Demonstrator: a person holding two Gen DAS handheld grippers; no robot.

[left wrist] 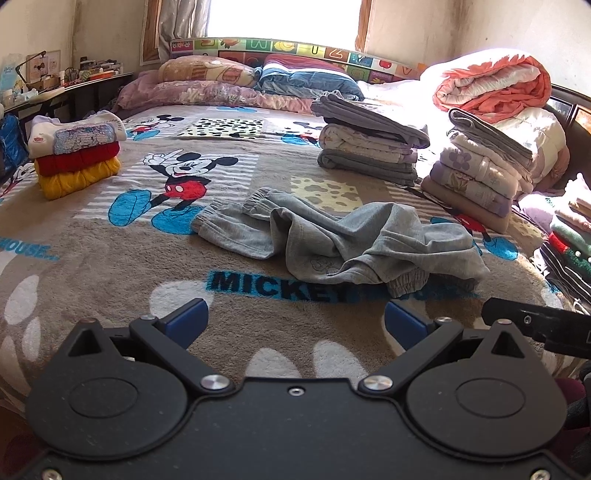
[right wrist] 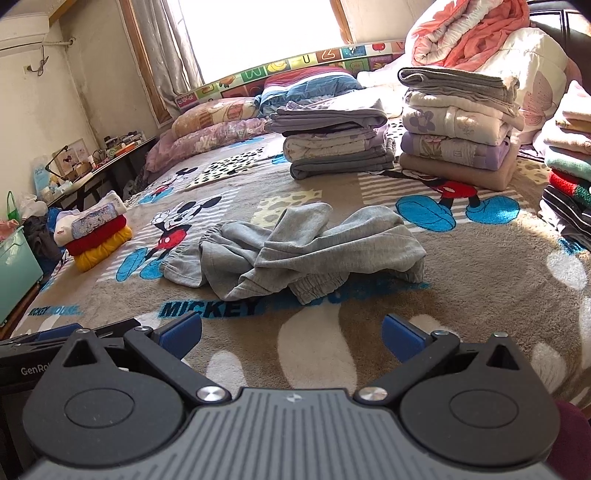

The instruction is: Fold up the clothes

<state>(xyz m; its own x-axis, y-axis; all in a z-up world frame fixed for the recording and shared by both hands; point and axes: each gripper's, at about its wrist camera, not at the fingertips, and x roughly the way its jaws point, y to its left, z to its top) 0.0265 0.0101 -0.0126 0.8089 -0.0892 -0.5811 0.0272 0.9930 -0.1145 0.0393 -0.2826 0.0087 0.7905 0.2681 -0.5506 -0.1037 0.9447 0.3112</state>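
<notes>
Crumpled trousers (left wrist: 332,240) lie mid-blanket (left wrist: 110,288); folded stacks (left wrist: 369,147) behind, another stack (left wrist: 77,155) far left

A lived-in home bedroom.
A Mickey Mouse blanket (left wrist: 110,266) covered the bed, pillows (left wrist: 207,70) lay top centre under a curtained window (left wrist: 284,18), folded clothes (right wrist: 332,140) stacked around.

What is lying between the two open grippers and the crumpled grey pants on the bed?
Nothing visible. Only bare Mickey Mouse blanket lies between the left gripper, the right gripper and the grey pants. The folded stacks sit off to the sides and behind the pants, out of the way.
</notes>
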